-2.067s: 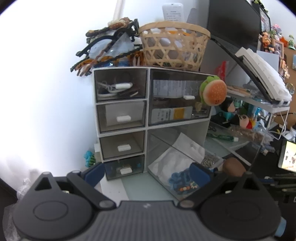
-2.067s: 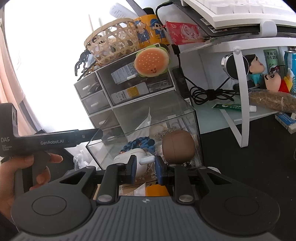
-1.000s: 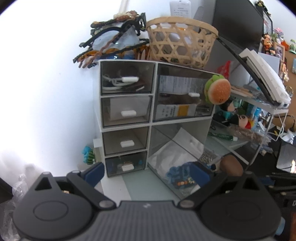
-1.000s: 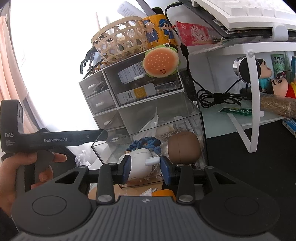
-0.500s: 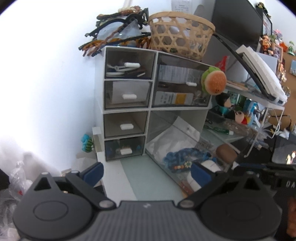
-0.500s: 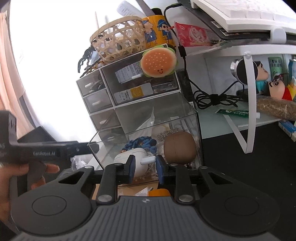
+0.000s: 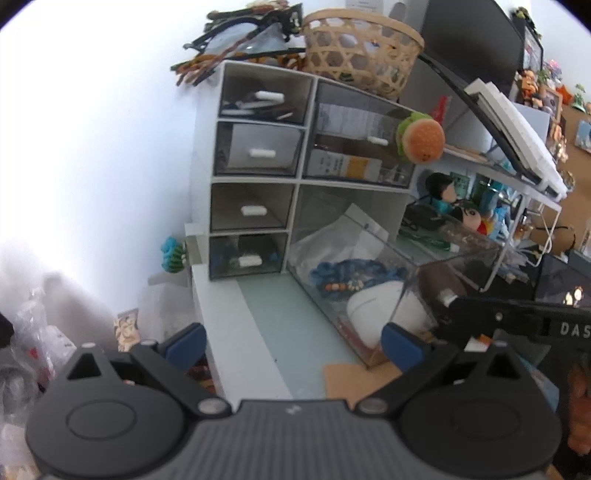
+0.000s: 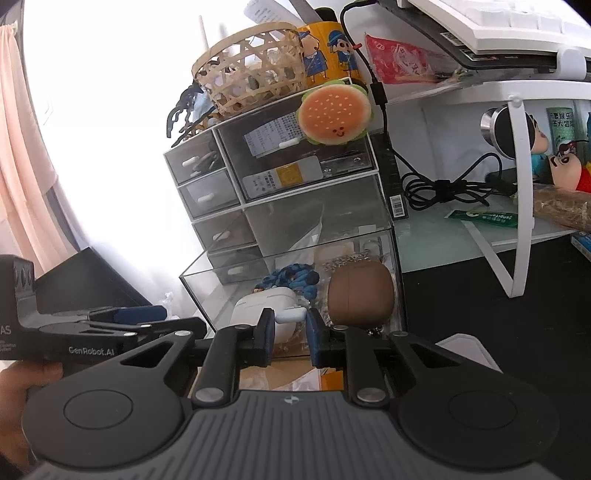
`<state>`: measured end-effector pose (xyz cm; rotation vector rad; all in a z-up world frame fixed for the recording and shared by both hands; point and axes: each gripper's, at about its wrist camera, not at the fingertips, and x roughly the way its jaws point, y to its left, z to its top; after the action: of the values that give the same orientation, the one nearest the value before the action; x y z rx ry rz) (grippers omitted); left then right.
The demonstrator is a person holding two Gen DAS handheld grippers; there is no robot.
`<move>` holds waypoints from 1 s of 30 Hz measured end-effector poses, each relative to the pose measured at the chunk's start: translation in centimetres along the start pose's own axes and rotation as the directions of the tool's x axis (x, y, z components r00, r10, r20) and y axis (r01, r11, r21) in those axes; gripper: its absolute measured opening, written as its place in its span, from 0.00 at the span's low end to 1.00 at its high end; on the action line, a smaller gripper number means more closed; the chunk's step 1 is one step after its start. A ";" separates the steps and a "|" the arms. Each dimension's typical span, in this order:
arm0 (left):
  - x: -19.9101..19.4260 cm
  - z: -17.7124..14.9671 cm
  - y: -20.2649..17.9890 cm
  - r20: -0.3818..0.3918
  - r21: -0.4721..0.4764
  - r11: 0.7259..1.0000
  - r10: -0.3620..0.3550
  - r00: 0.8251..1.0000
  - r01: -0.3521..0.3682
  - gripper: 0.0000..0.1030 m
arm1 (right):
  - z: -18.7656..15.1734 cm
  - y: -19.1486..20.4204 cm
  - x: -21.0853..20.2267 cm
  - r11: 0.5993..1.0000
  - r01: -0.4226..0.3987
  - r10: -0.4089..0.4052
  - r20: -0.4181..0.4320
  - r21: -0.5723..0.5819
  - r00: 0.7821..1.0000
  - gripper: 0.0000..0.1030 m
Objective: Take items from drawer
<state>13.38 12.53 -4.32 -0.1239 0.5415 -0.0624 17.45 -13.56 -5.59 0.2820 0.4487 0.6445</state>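
Observation:
A clear drawer [image 8: 295, 258] stands pulled out of the bottom right bay of the white cabinet [image 7: 299, 181]. Inside lie a blue braided cord [image 8: 291, 278], a white case [image 8: 258, 308], a brown round case [image 8: 360, 295] and a plastic bag [image 7: 347, 236]. My right gripper [image 8: 291, 338] is shut on the drawer's white handle [image 8: 291, 315]; in the left wrist view it shows as a black arm [image 7: 498, 317] at the drawer's front. My left gripper [image 7: 291, 345] is open and empty, low by the drawer's front left corner [image 8: 177, 325].
A woven basket [image 7: 362, 48] and hair clips [image 7: 236, 33] sit on the cabinet, and a burger plush [image 8: 334, 112] hangs on the upper drawer. To the right stands a white shelf [image 8: 517, 177] with figurines, cables and a keyboard. A hand [image 8: 22, 376] holds the left gripper.
The left gripper has drawn back, down and to the left, so the cabinet looks farther off. The right gripper has stayed on the drawer handle.

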 end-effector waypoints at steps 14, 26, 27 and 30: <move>-0.7 -1.0 -0.5 -0.008 0.051 0.998 -0.026 1.000 0.027 0.99 | -0.1 1.0 0.5 1.000 0.000 0.000 -0.008 -0.020 1.000 0.20; -1.4 -1.8 -1.1 0.005 0.065 0.995 -0.080 0.997 0.080 1.00 | 0.3 1.8 0.9 0.998 0.049 -0.051 -0.028 -0.045 0.998 0.20; -1.5 -1.9 -1.1 0.007 0.062 0.994 -0.086 0.996 0.086 1.00 | 0.4 1.8 0.9 0.997 0.054 -0.055 -0.030 -0.047 0.998 0.20; -1.8 -2.0 -1.0 0.017 0.059 0.994 -0.092 0.996 0.091 0.99 | 0.5 2.0 1.1 0.996 0.067 -0.069 -0.037 -0.056 0.997 0.20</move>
<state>10.78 11.46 -4.93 -0.0921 0.5132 -0.1662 17.41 -11.39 -4.69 0.2020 0.4756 0.5954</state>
